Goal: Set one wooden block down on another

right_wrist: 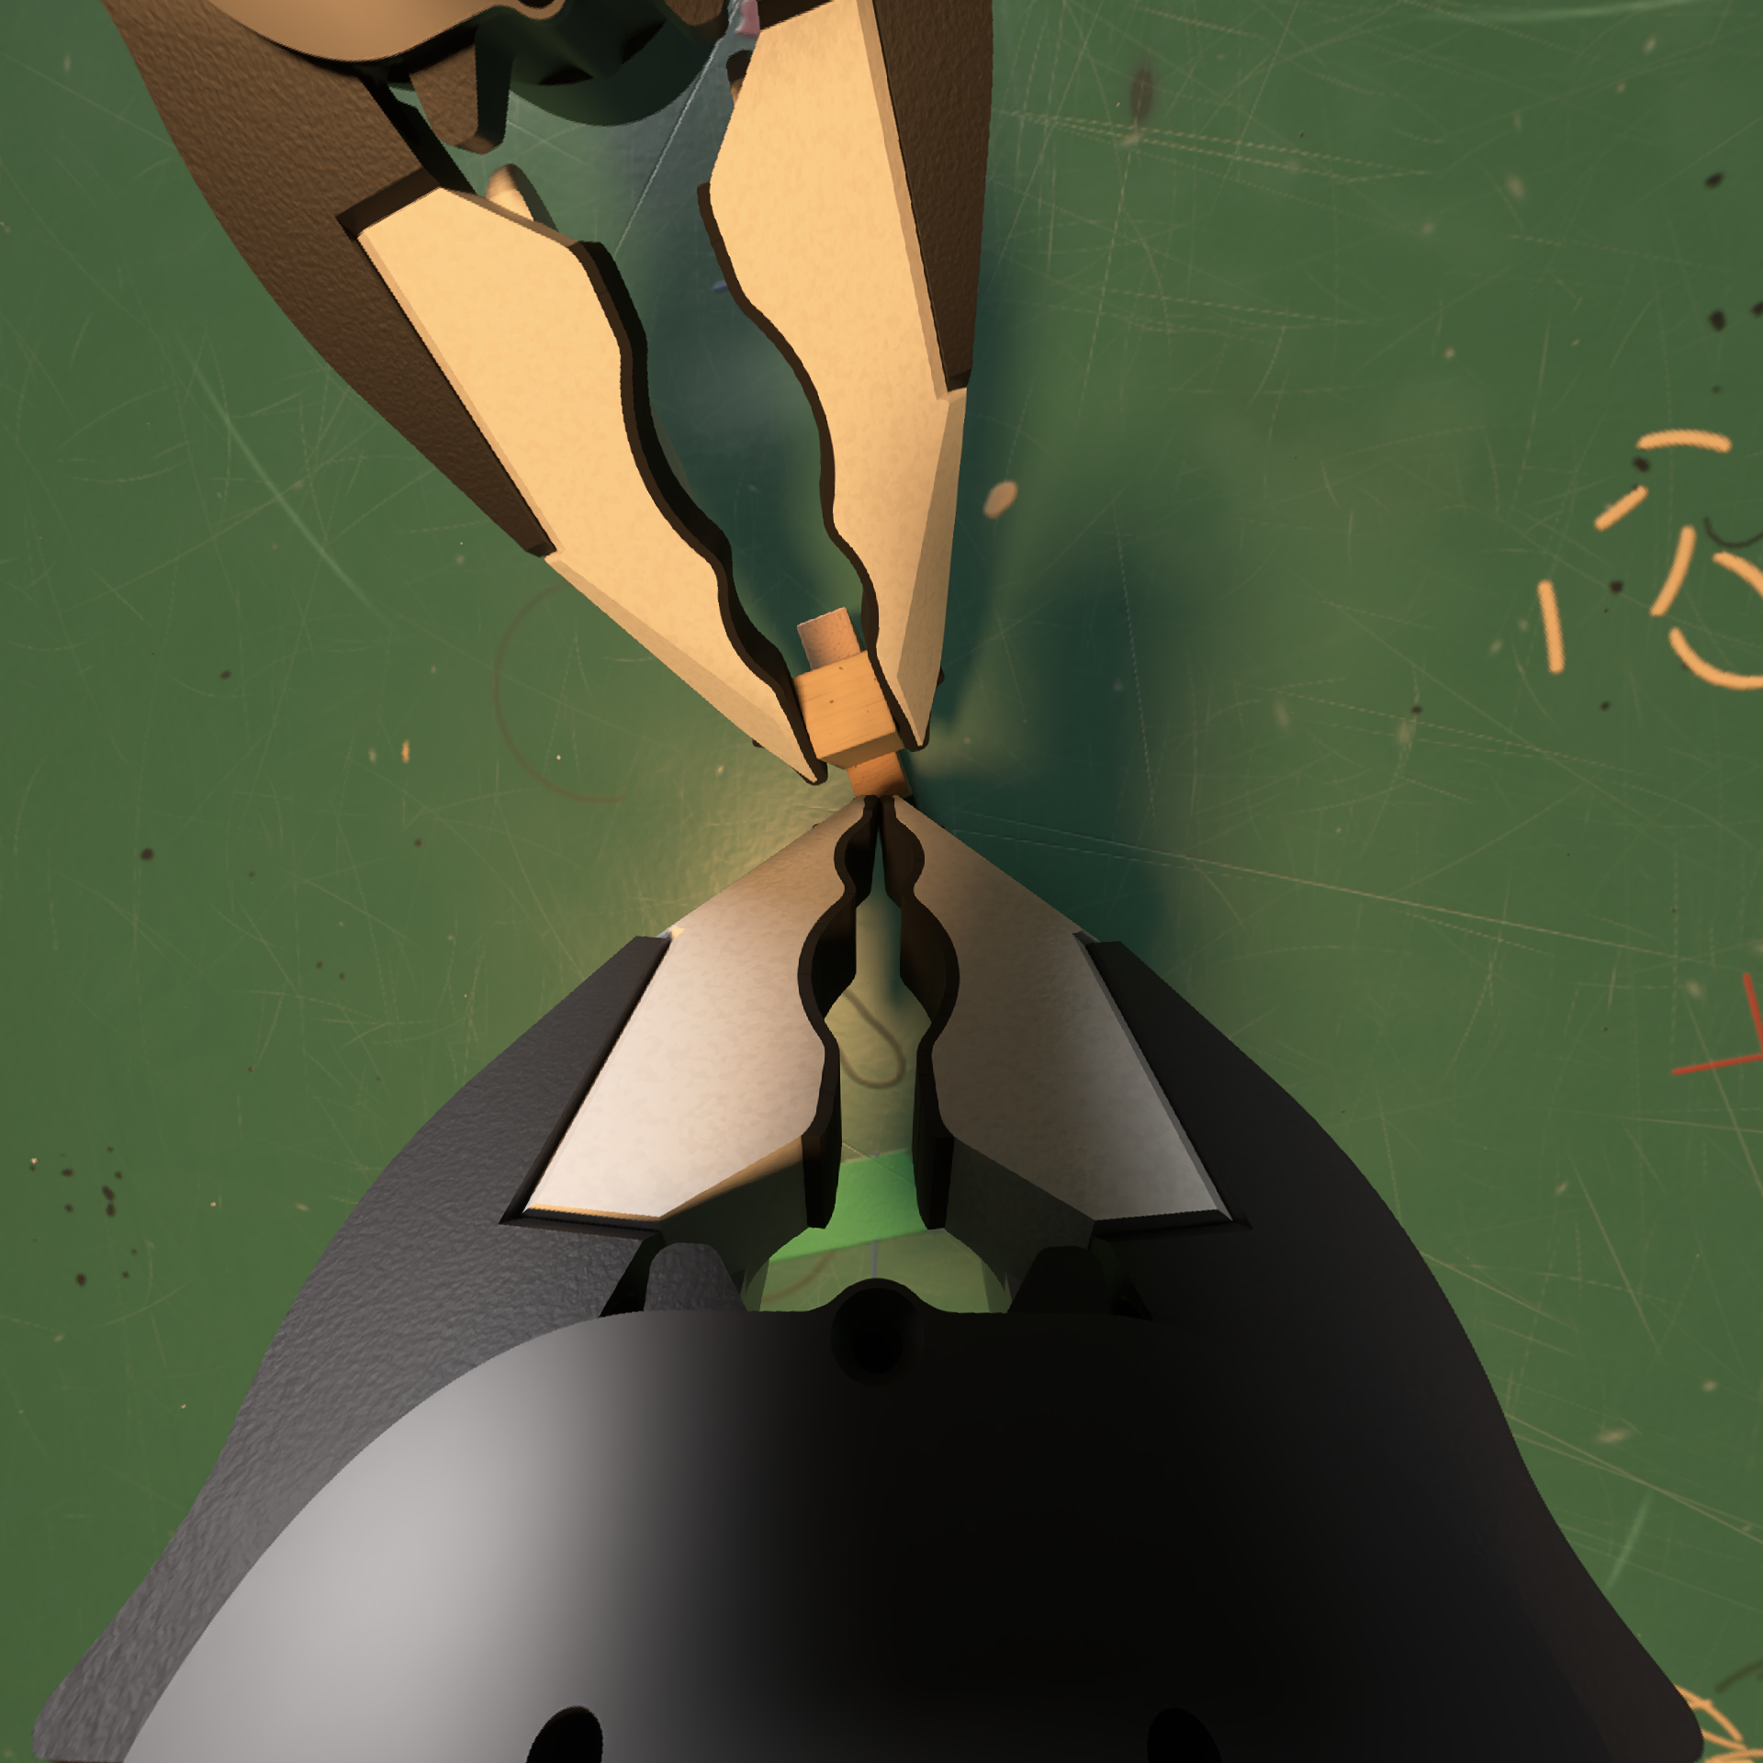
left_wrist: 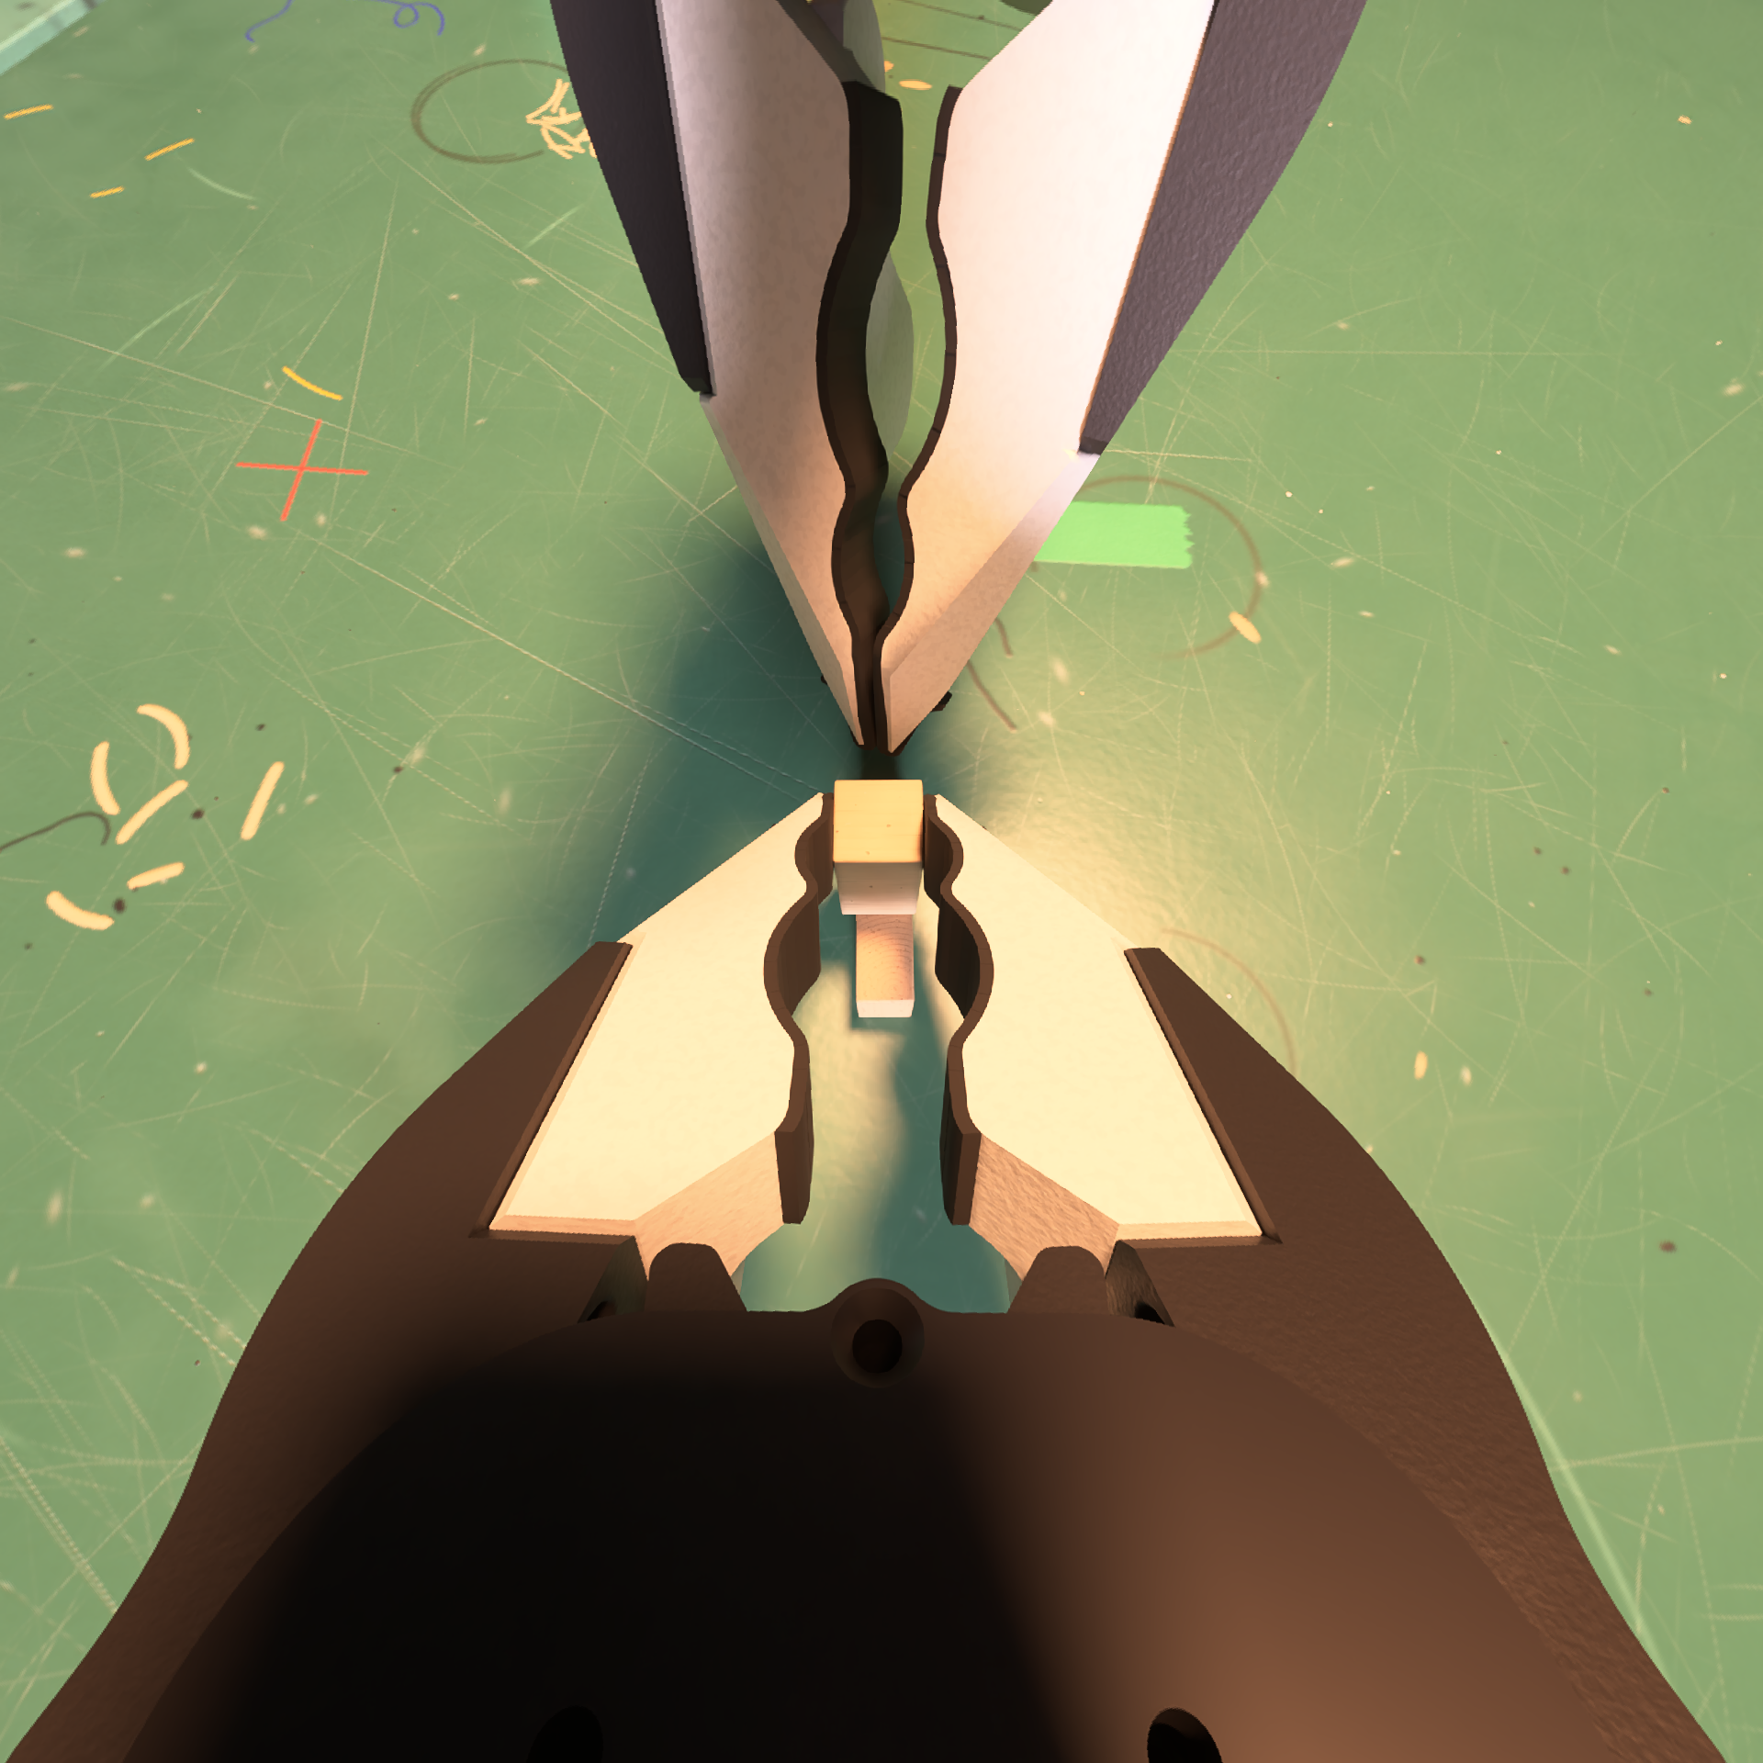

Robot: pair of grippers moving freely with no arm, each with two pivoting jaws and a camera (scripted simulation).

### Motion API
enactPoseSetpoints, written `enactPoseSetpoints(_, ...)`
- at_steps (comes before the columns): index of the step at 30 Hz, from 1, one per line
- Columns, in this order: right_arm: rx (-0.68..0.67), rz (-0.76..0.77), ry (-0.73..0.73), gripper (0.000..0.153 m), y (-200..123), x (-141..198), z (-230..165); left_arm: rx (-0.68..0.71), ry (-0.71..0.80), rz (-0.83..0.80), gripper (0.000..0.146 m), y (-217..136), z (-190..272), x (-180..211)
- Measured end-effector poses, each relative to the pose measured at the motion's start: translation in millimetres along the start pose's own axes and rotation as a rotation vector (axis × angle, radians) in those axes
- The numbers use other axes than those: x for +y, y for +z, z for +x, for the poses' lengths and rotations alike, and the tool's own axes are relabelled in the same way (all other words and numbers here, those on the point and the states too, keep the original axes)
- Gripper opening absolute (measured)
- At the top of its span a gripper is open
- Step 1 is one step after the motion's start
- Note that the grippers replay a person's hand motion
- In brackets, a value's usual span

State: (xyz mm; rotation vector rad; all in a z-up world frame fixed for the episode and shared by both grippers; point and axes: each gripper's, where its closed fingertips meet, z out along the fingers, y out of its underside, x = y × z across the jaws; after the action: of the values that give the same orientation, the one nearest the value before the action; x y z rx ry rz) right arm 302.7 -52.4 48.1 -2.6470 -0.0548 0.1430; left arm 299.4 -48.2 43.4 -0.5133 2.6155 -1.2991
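I have the left tongs (left_wrist: 878, 811) clamped on a small wooden block (left_wrist: 878, 822) right at their tips, a shallow pinch that leaves its underside free to come down on something. Below it, toward 6 o'clock between my fingers in the left wrist view, a second wooden block (left_wrist: 884, 964) lies on the table (left_wrist: 382, 620), so I judge I am hovering the carried one above its target, not yet set down. In the right wrist view the held block sits at 12 o'clock just beyond my right tongs (right_wrist: 880, 806), whose tips are drawn together on nothing; I keep them pointed tip to tip at the left pair, near but not touching the block, perhaps to steady it if it tilts. The table is a scuffed green mat, scored with pale scratches, yellow chalk dashes, a red cross (left_wrist: 301, 469) at 9 o'clock and a bright green patch (left_wrist: 1126, 536) at 2 o'clock. Of the room I see nothing beyond the mat.
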Motion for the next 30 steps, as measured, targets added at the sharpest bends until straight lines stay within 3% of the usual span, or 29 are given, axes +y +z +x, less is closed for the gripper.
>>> enactPoseSetpoints(12, -0.031, -0.021, 0.058, 0.000, -1, -1, 0, 0.004, -0.001, 0.015, 0.017, 0, 0, 0)
enactPoseSetpoints(15, -0.047, 0.079, 0.110, 0.000, -16, -11, 5, 0.003, -0.001, 0.017, 0.017, 0, 0, 1)
enactPoseSetpoints(18, 0.023, 0.097, 0.073, 0.000, -28, -10, 11, -0.007, 0.016, 0.022, 0.019, -1, 0, 1)
enactPoseSetpoints(23, 0.046, 0.028, 0.032, 0.000, -11, 2, 2, -0.011, 0.028, 0.029, 0.023, -1, 1, 0)
enactPoseSetpoints(30, 0.059, 0.003, 0.027, 0.000, -2, 1, 3, -0.023, 0.034, 0.023, 0.017, -1, 0, 1)
